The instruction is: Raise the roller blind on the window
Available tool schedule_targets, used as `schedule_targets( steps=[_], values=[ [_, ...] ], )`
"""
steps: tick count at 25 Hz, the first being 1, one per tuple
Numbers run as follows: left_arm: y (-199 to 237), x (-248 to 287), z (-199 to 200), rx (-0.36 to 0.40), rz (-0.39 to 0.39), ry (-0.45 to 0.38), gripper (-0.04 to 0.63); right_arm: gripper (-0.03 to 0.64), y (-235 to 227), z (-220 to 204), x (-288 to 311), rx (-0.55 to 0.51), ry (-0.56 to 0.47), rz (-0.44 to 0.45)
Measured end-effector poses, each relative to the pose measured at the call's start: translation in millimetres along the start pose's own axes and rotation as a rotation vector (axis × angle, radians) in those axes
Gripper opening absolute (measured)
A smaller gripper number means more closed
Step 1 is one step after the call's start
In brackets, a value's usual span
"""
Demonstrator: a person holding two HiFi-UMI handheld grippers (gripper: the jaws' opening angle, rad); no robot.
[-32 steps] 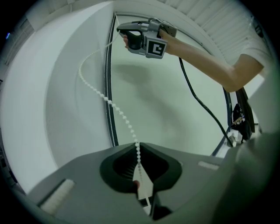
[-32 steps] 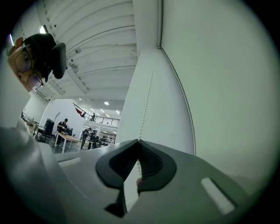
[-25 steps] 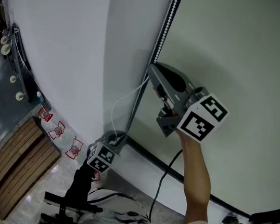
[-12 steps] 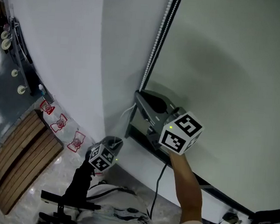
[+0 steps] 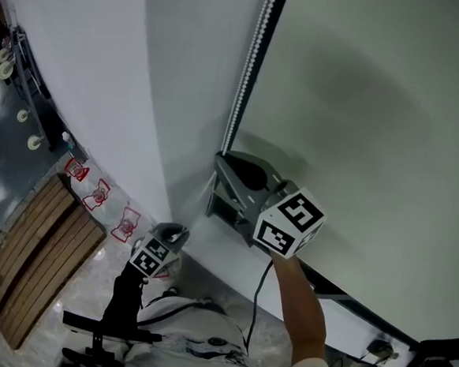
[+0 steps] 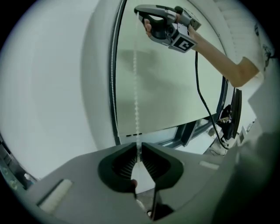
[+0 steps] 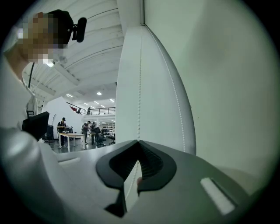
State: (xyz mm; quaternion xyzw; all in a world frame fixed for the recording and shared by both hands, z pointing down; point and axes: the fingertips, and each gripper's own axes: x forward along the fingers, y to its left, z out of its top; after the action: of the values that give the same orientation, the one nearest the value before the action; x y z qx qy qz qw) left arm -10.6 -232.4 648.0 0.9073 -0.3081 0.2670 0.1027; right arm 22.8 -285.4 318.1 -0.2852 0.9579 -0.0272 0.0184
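- The right gripper point(image 7: 138, 144) is clamping its jaws tight on one strand of the bead chain point(image 5: 249, 69), up beside the edge of the roller blind point(image 5: 377, 111).
- The left gripper point(image 6: 138, 146) is sitting lower down. Its jaws have just been opening, and the same strand is running through the narrow gap between them with the pads no longer pressing on it.
- The blind is hanging most of the way down, with only a strip of the window frame point(image 6: 188, 131) showing under its bottom edge, so I judge that most of the raising is not yet done.
- The right grip alone is carrying the pull, so if the beads slide through its pads the stroke could be lost and the blind could creep back down.
- A second strand point(image 7: 175, 100) is hanging just beside the held one. If the left gripper closes on that one higher up, the pull would be turning the roller the wrong way.
- Pulling outward from the wall point(image 5: 88, 65) rather than straight along the chain could be dragging beads off the sprocket overhead, which no view shows, and jamming it.
- A sharp tug risks snapping the chain.
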Motion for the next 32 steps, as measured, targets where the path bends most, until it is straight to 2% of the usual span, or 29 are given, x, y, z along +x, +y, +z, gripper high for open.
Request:
schedule_targets(
  steps=[2,4,7,8,9,12,18,22,24,27,30,32],
  values=[
    [8,-4,-6,-0.015,0.001,-0.010,0.052,0.002,2,0,0,0.014,-0.007,0.028],
    [13,-2,-9,-0.022,-0.009,-0.012,0.049,0.003,1,7,2,0.046,-0.044,0.062],
    [4,6,-11,0.019,-0.042,0.022,0.044,0.006,-3,35,7,0.078,-0.110,0.096],
    [-1,7,-12,0.021,-0.053,0.024,0.044,0.028,-3,47,9,0.064,-0.117,0.100],
    [-6,9,-12,0.013,-0.063,0.019,0.044,0.078,-4,58,11,0.036,-0.118,0.100],
    [-11,15,-10,0.001,-0.071,0.000,0.044,0.120,-15,97,20,-0.059,-0.122,0.080],
    [-16,13,0,0.015,-0.064,-0.020,0.044,0.124,-52,192,20,-0.149,-0.238,-0.017],
    [-19,1,26,0.006,-0.063,-0.020,0.044,0.132,-71,274,24,-0.209,-0.272,-0.054],
    [-17,2,17,0.009,-0.049,-0.026,0.044,0.132,-73,286,24,-0.242,-0.300,-0.077],
    [-9,4,6,0.012,-0.021,-0.083,0.044,0.132,-72,285,21,-0.289,-0.330,-0.113],
    [-6,-1,26,0.016,-0.007,-0.188,0.044,0.137,-77,289,23,-0.300,-0.334,-0.126],
    [-9,-5,51,0.031,-0.007,-0.225,0.044,0.138,-83,300,28,-0.278,-0.333,-0.099]
  ],
)
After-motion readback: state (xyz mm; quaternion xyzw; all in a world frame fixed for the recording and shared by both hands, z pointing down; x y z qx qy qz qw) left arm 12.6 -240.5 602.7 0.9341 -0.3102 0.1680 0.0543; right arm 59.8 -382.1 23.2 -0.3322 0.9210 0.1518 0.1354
